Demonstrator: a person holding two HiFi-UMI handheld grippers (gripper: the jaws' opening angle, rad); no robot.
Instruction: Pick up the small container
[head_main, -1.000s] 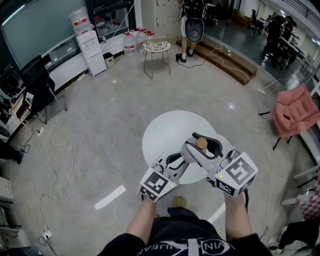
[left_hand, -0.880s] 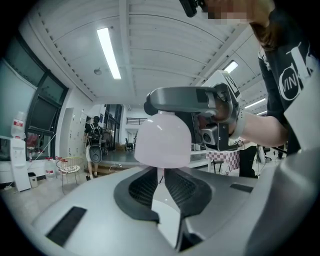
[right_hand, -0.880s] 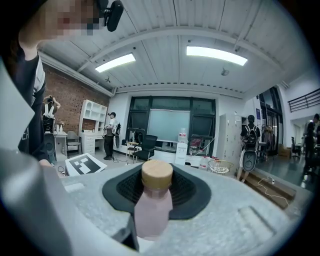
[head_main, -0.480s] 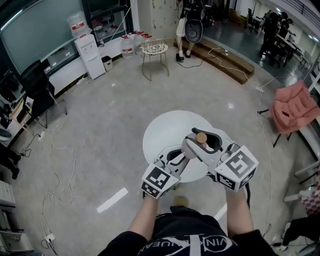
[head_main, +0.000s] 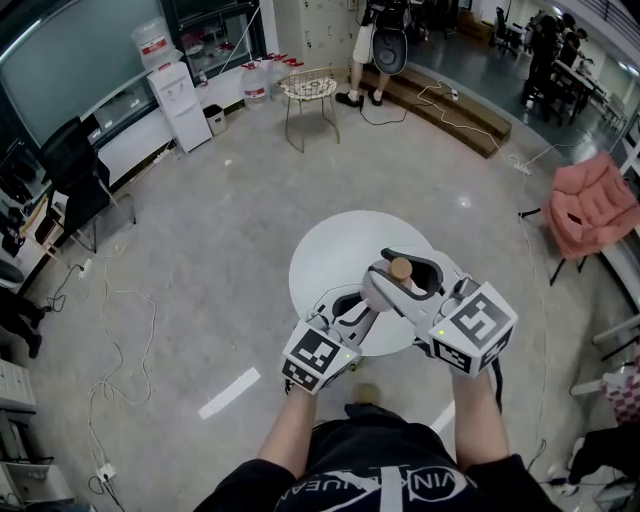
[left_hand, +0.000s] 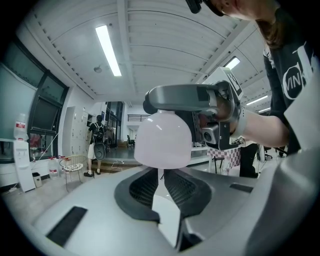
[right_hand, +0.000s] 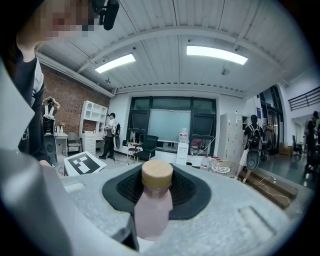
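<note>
Right gripper view: right gripper (right_hand: 155, 200) clamped on the pink bottle (right_hand: 153, 212) mid-body, under its wooden cap (right_hand: 157, 173) (judged light, stiff, likely slippery); left gripper (left_hand: 161, 175) closed, empty.

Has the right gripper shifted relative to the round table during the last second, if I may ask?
No. The right gripper, shut on the small container, hangs over the same near right edge of the round white table as before.

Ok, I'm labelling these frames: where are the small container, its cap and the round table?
small container (right_hand: 152, 210): right gripper view, on its pink body.
cap (head_main: 401, 268): head view, on its top face.
round table (head_main: 335, 250): head view, on bare tabletop.
</note>
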